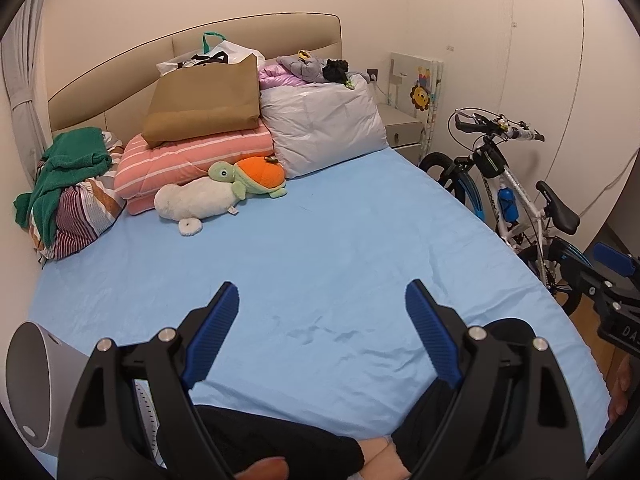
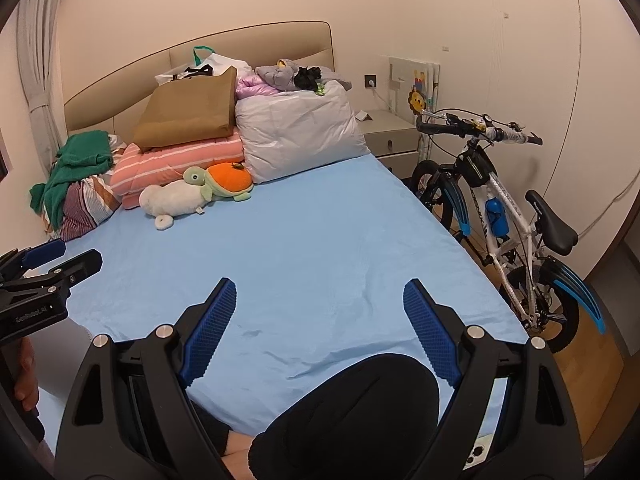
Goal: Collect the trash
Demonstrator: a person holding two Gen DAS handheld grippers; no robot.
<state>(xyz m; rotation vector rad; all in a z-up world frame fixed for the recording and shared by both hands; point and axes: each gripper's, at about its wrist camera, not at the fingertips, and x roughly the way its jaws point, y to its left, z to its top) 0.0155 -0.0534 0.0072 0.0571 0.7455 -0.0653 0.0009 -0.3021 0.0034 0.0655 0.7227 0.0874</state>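
My left gripper (image 1: 322, 300) is open and empty, held above the near part of a bed with a light blue sheet (image 1: 320, 248). My right gripper (image 2: 320, 298) is open and empty too, above the same sheet (image 2: 300, 240). A white cylindrical bin (image 1: 38, 380) lies tipped on the bed at the near left, its mouth facing left. The right gripper shows at the right edge of the left wrist view (image 1: 616, 280); the left gripper shows at the left edge of the right wrist view (image 2: 44, 264). No loose trash shows on the sheet.
At the headboard lie a brown paper bag (image 1: 204, 100), a striped pink quilt (image 1: 192, 160), a grey pillow (image 1: 324, 128), plush toys (image 1: 224, 192) and a green cloth (image 1: 64, 168). A bicycle (image 2: 504, 208) and a nightstand (image 2: 392, 136) stand right of the bed. My knees in black (image 2: 352, 412) are at the bed's near edge.
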